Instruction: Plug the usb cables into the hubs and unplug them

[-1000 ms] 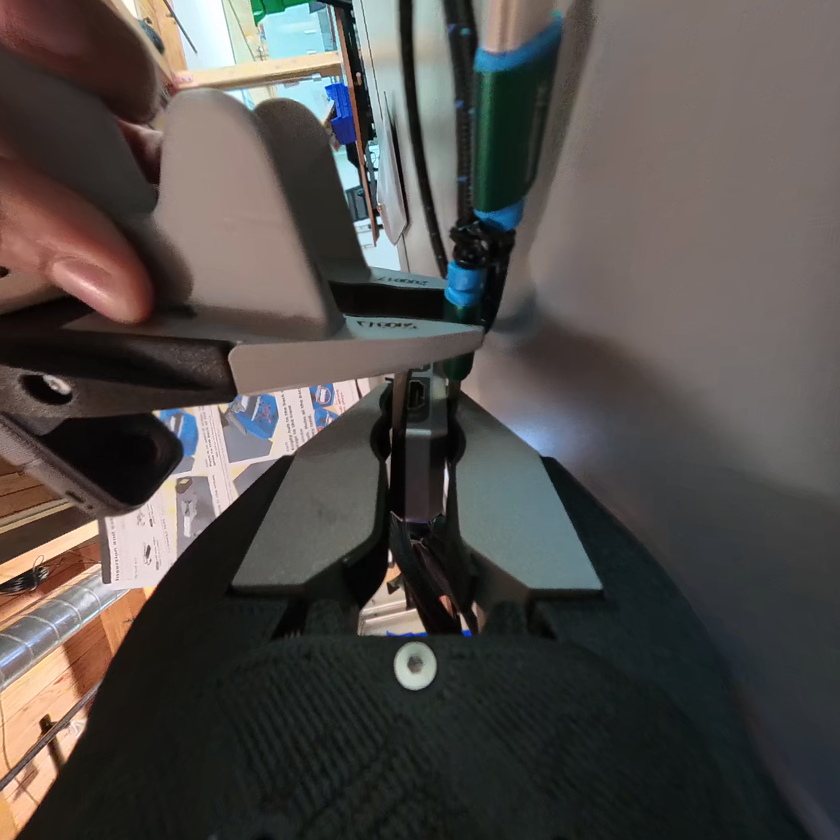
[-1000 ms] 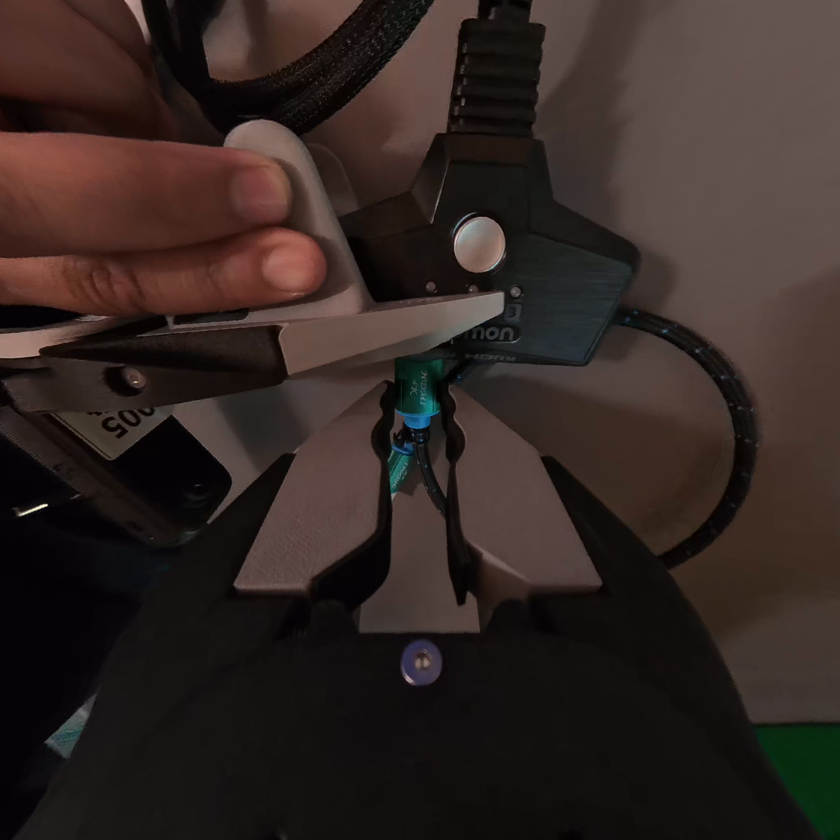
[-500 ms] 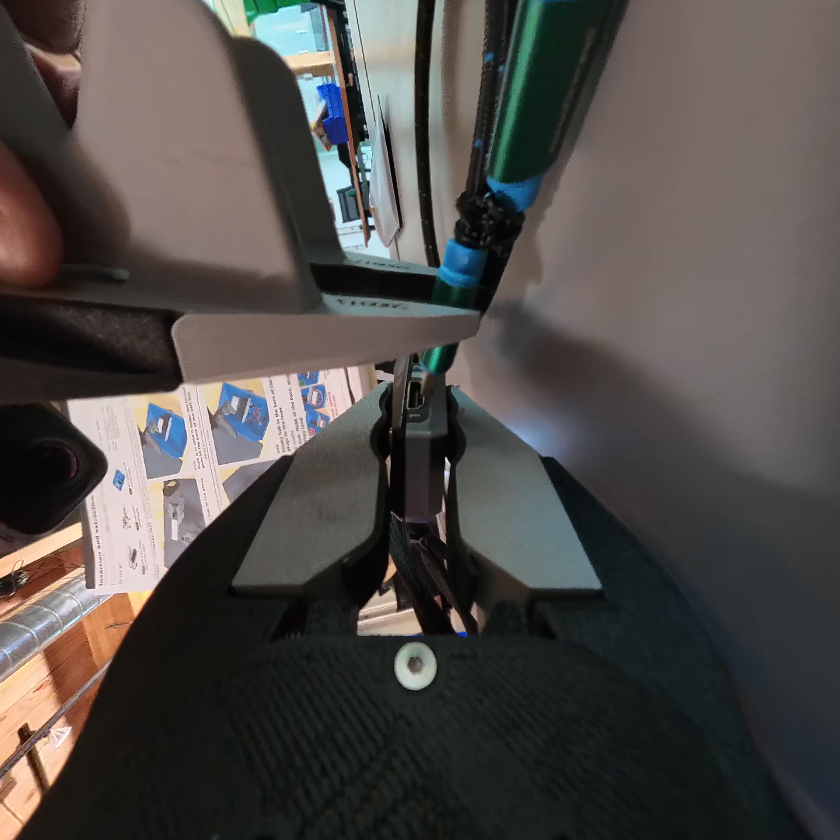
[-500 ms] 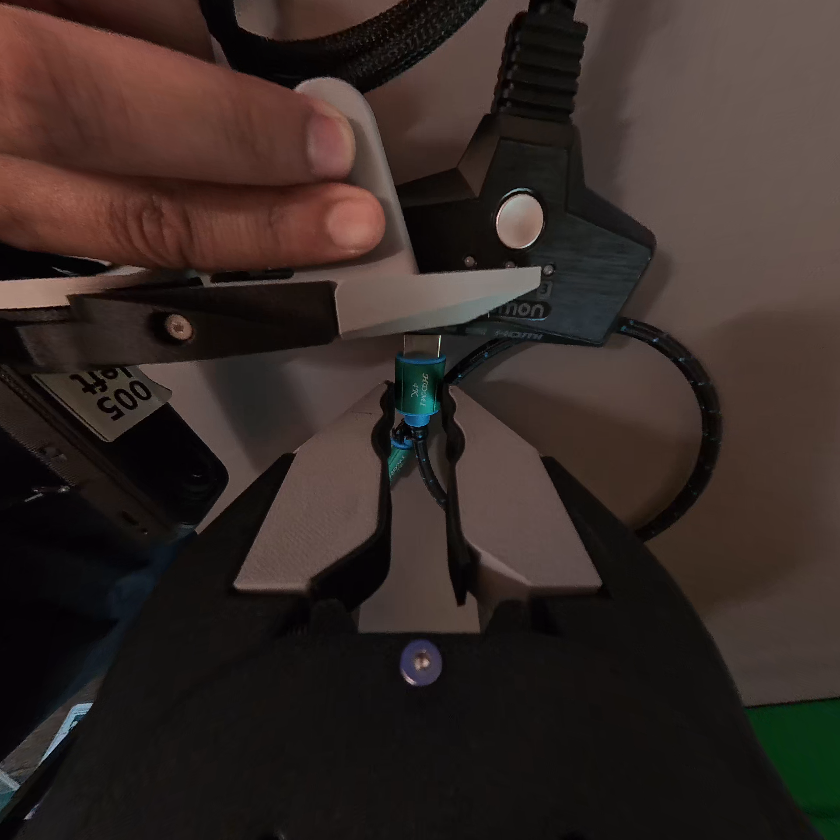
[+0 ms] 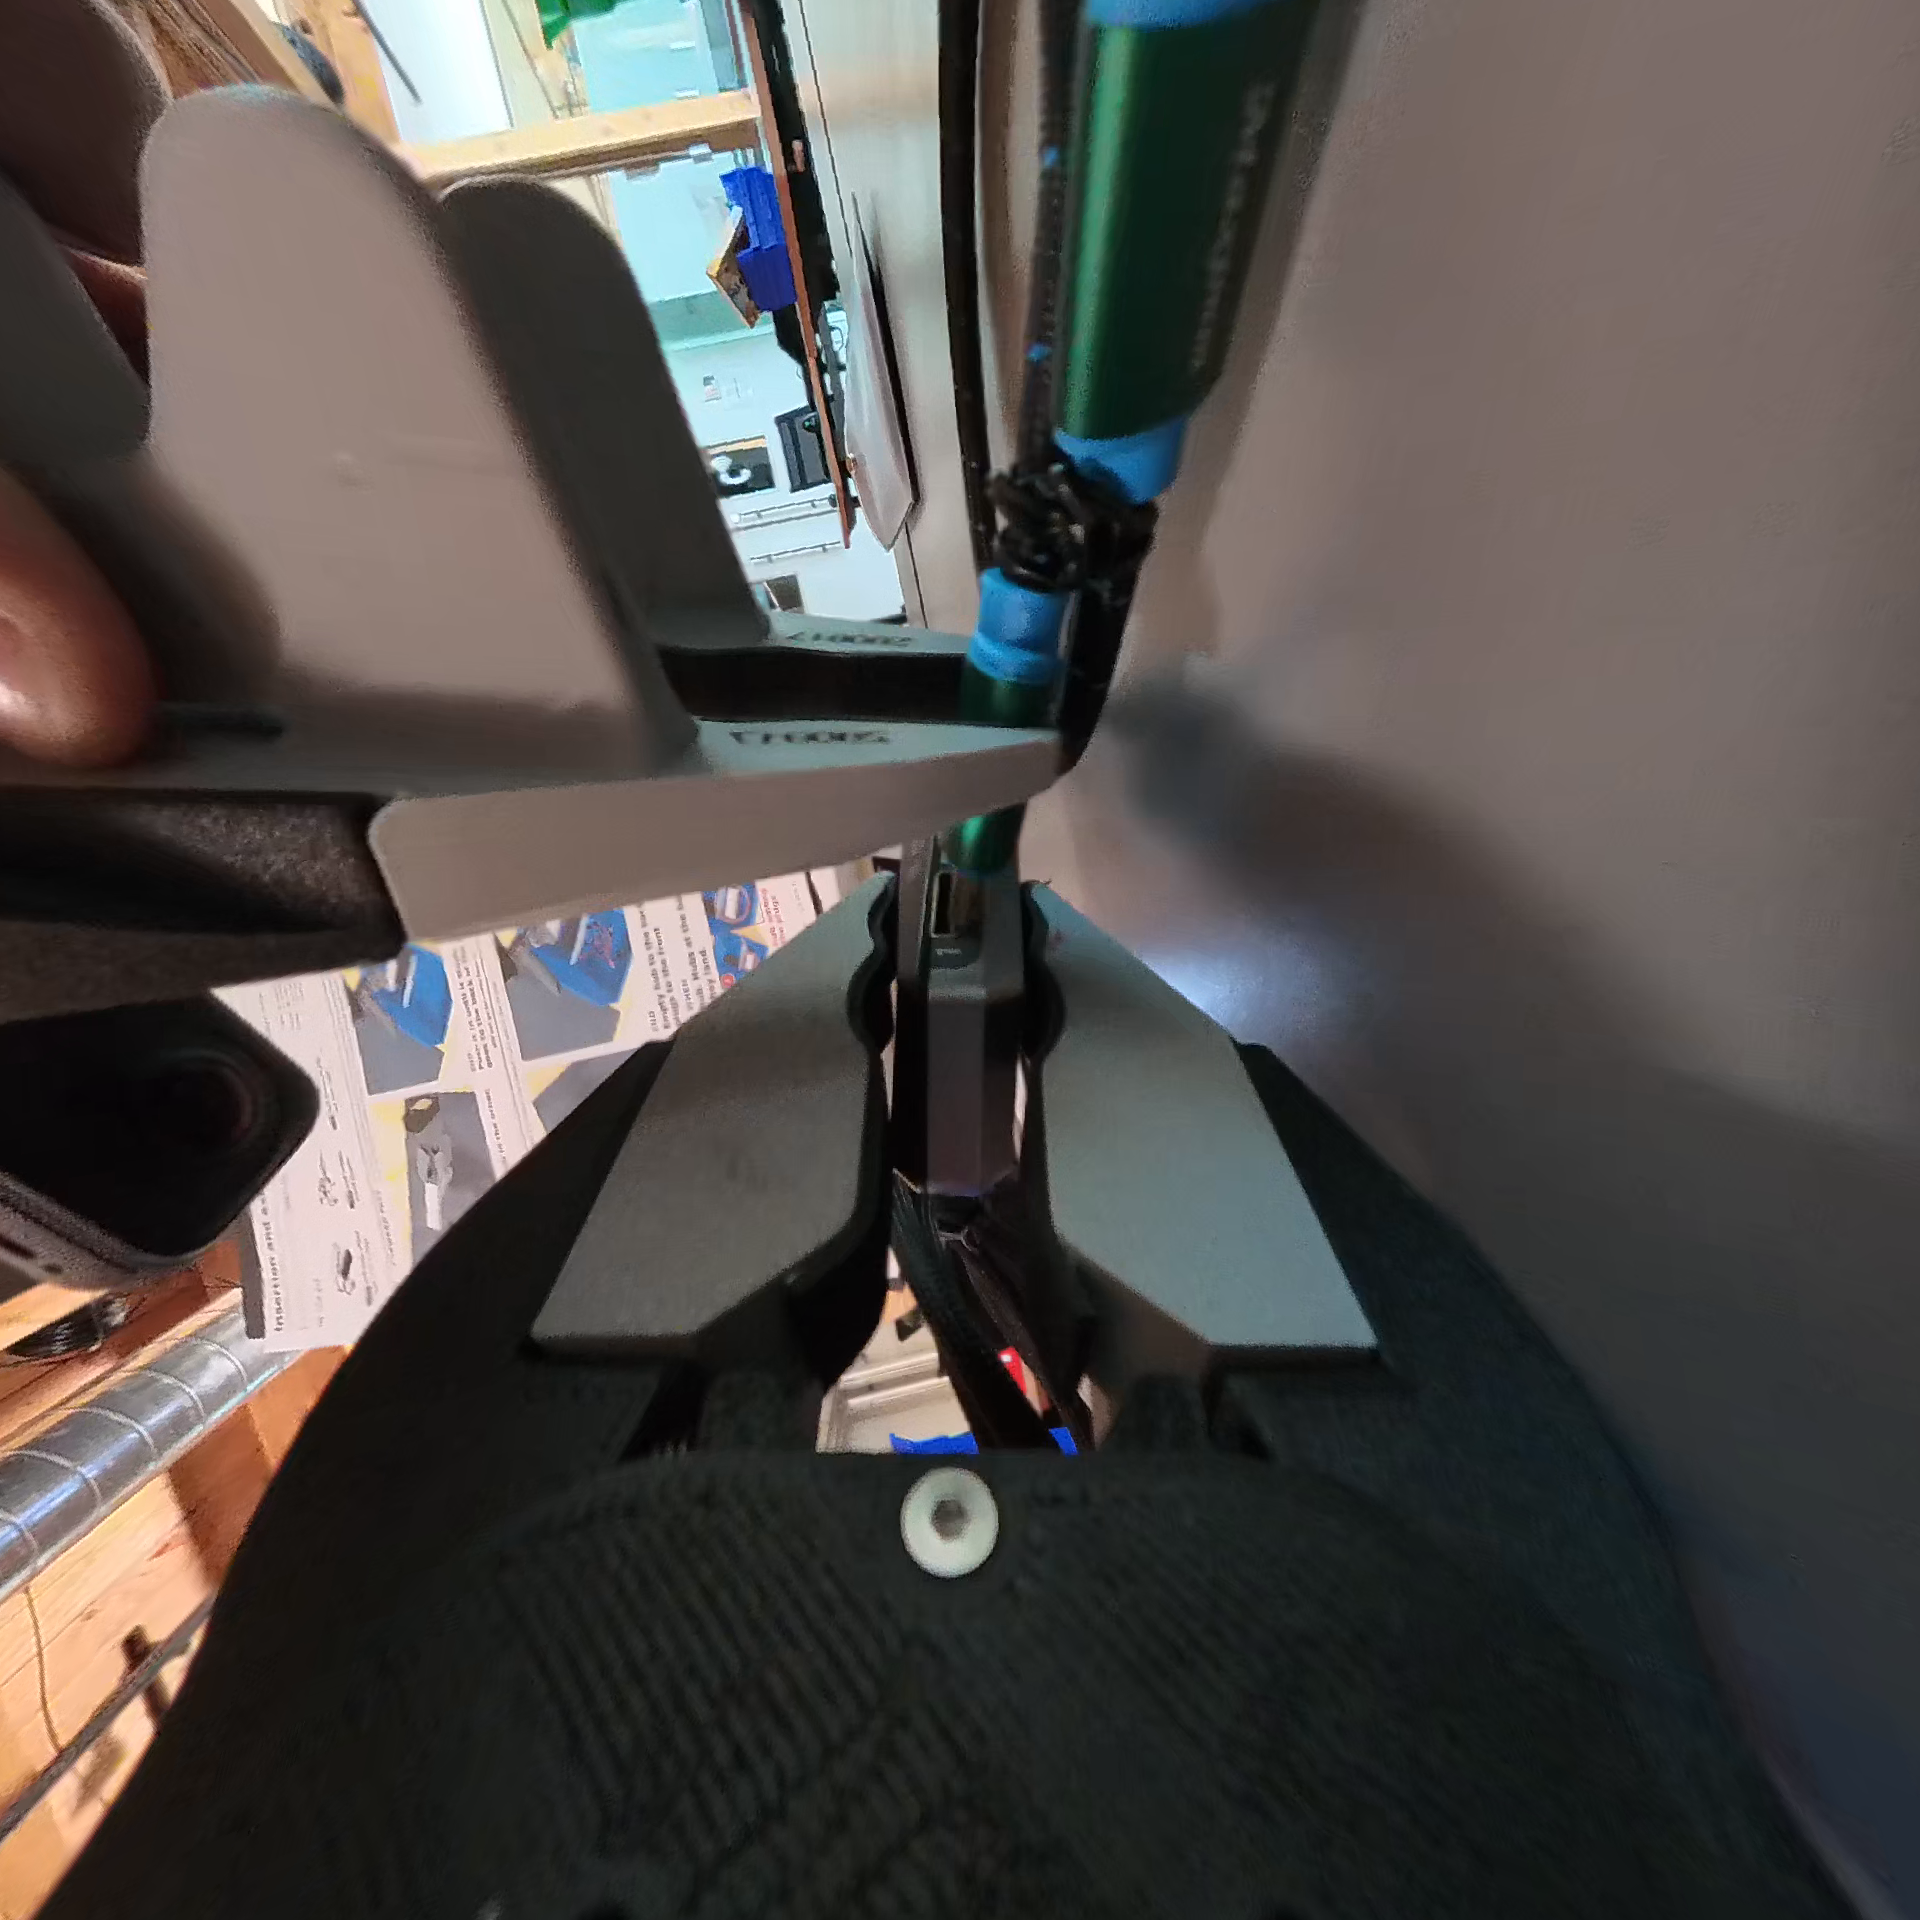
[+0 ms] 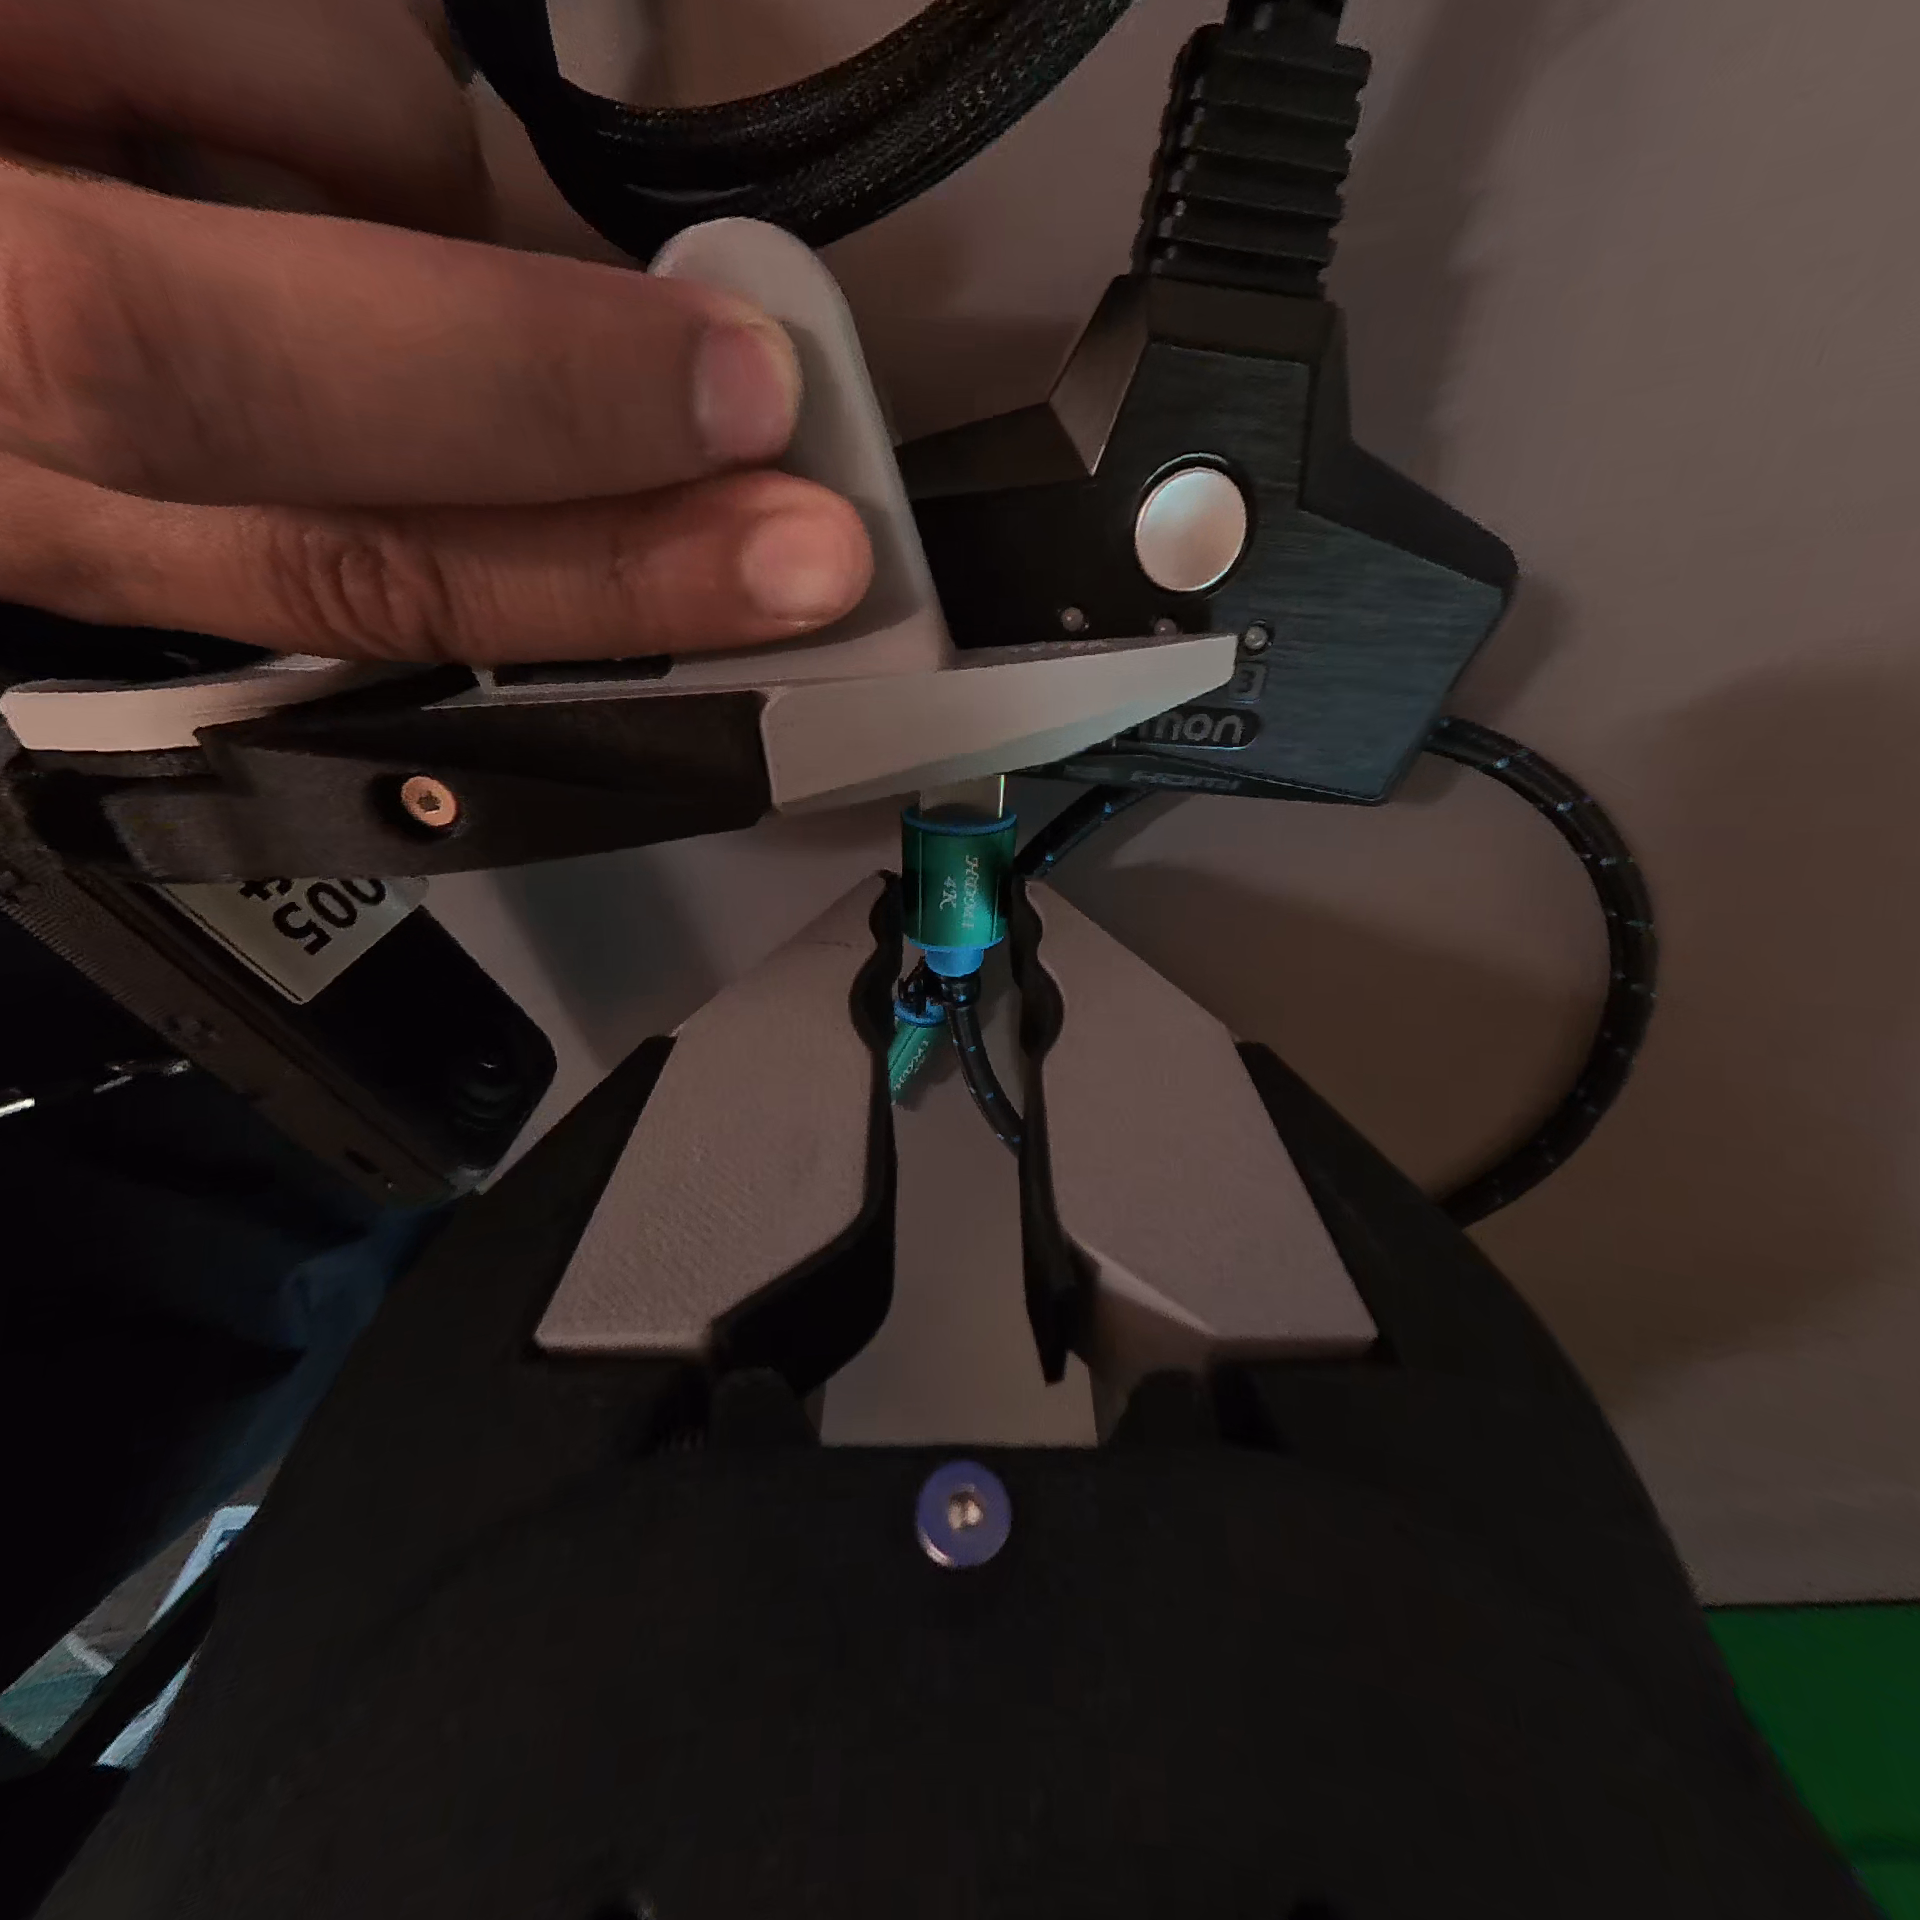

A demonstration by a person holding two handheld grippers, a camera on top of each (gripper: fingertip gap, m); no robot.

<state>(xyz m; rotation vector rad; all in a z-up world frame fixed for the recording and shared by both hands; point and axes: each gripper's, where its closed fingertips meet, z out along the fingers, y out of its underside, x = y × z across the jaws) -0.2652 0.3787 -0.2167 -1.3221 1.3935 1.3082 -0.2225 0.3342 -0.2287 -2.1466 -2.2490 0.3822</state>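
Right wrist view shows the green plug [image 6: 956, 878] pinched between the tips of the right gripper [image 6: 956, 914], which is pressed tight on its sides. The plug stands long-ways along the gripper's fingers, and its metal tip points away from the camera at the black box [image 6: 1278, 582]. The tip is just beside the bottom edge of the black box, but a finger of the left gripper [image 6: 997, 717] crosses in front, so I cannot tell if the tip is inside. A black and blue cable [image 6: 982, 1070] hangs back from the plug, then loops round to the right of the box. The black box has a round silver button [image 6: 1190, 516] on its face and a thick ribbed cable [image 6: 1257, 156] coming out of its top. A hand [image 6: 395, 457] rests on the left gripper.

In the left wrist view, the left gripper [image 5: 961, 935] is squeezed onto the thin edge of the black box [image 5: 961, 1049], which points away along the fingers. A small port [image 5: 943, 902] shows on its end. Just past it sits the green plug [image 5: 982, 842], with the right gripper [image 5: 1018, 717] closed on it from the left. A grey wall [image 5: 1507, 727] lies right of the box.
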